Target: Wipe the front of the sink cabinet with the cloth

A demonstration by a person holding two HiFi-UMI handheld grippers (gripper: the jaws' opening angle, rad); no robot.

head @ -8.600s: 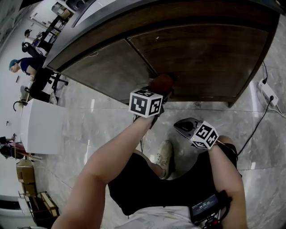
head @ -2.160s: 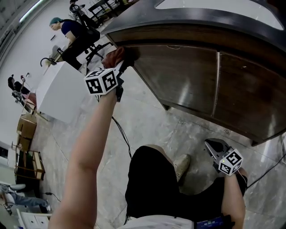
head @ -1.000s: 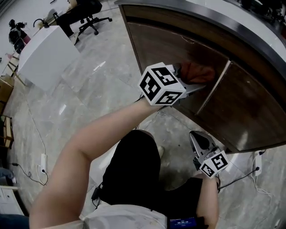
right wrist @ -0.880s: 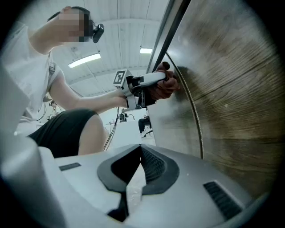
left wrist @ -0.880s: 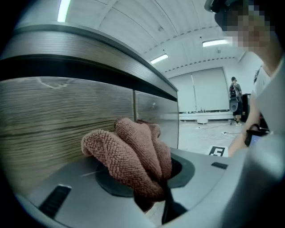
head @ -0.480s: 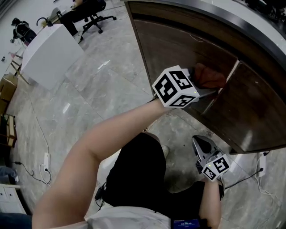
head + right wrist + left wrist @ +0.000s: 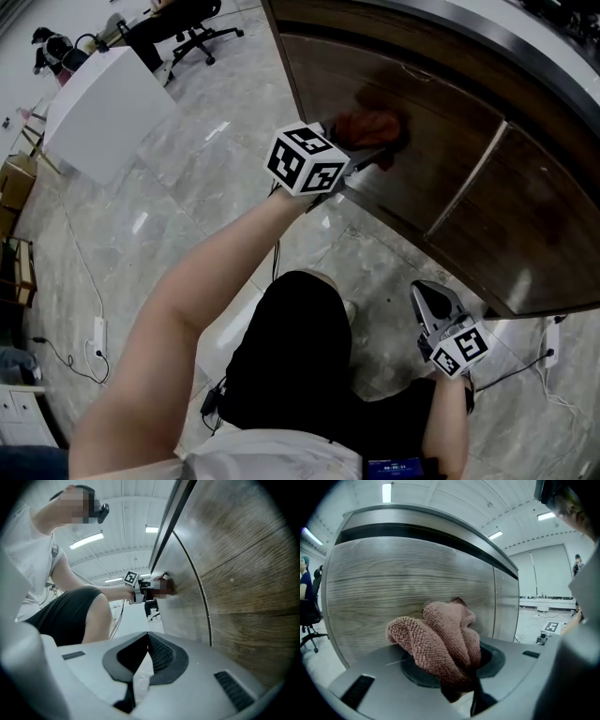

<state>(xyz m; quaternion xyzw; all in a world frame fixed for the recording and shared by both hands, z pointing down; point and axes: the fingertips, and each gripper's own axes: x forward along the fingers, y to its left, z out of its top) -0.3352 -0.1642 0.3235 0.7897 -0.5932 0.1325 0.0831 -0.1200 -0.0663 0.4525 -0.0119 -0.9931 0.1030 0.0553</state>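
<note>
Cloth [image 7: 440,644] bunched in left tool [image 7: 460,682], against cabinet [image 7: 393,583]

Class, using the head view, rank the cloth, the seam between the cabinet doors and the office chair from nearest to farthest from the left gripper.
1. The cloth: clamped in the left gripper itself.
2. The door seam: just to the right.
3. The office chair: far across the floor, upper left.

The left arm [image 7: 206,300] is reaching far forward, the left gripper [image 7: 367,155] clamping the cloth [image 7: 370,127]; the right gripper [image 7: 427,291] is hanging low at near right, jaws together.
</note>
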